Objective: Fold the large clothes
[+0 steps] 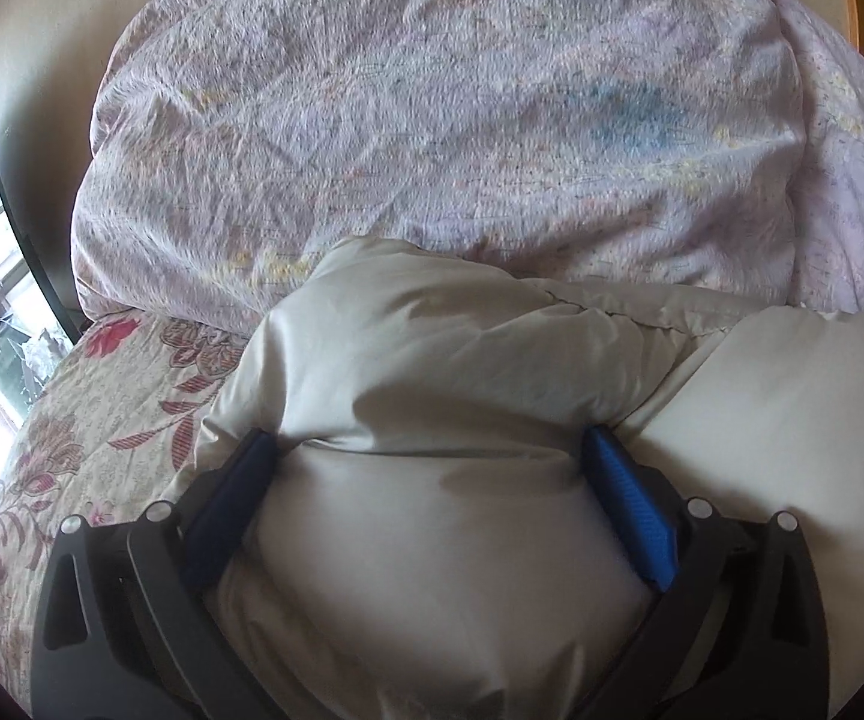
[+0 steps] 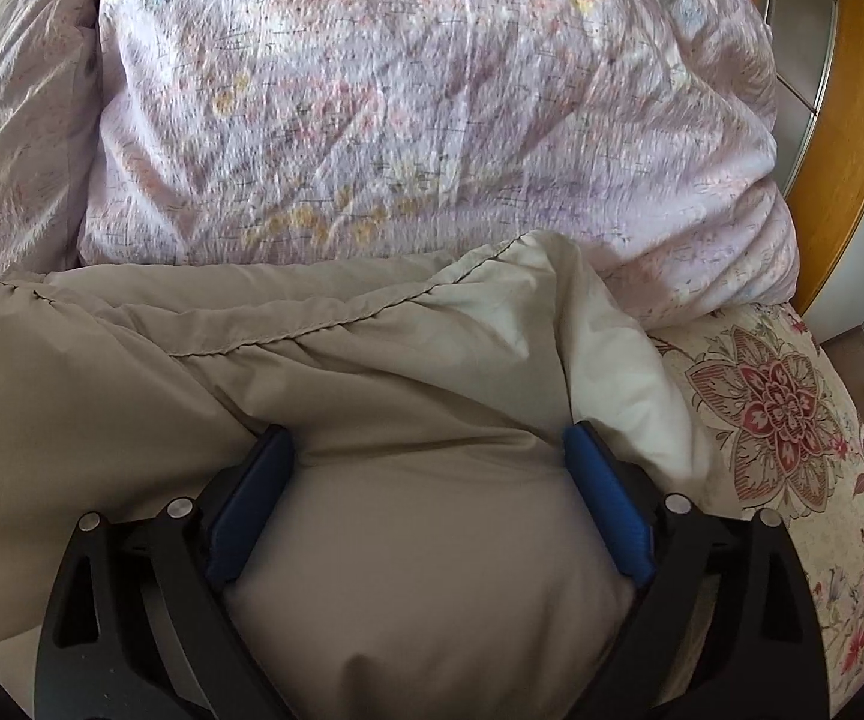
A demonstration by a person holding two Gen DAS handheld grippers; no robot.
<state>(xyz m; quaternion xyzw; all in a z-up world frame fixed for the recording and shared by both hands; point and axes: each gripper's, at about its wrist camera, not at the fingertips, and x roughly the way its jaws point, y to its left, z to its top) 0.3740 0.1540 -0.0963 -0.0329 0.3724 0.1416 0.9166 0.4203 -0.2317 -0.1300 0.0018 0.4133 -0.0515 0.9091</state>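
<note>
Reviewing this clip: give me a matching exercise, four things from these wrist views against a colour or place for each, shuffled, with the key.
Things
1. padded garment
2. quilt
3. bedsheet
4. finger pads

Descriptions
A. blue
B. pale lilac, piled behind the garment
C. plain beige, bulging between both grippers' jaws
D. cream with red flowers, under everything

Pairs: 1-C, 2-B, 3-D, 4-A

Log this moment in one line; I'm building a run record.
stage: folding | left hand-held gripper: wide, beige puffy garment bulging between fingers | right hand-held gripper: same | beyond: lilac quilt | under: floral sheet
</note>
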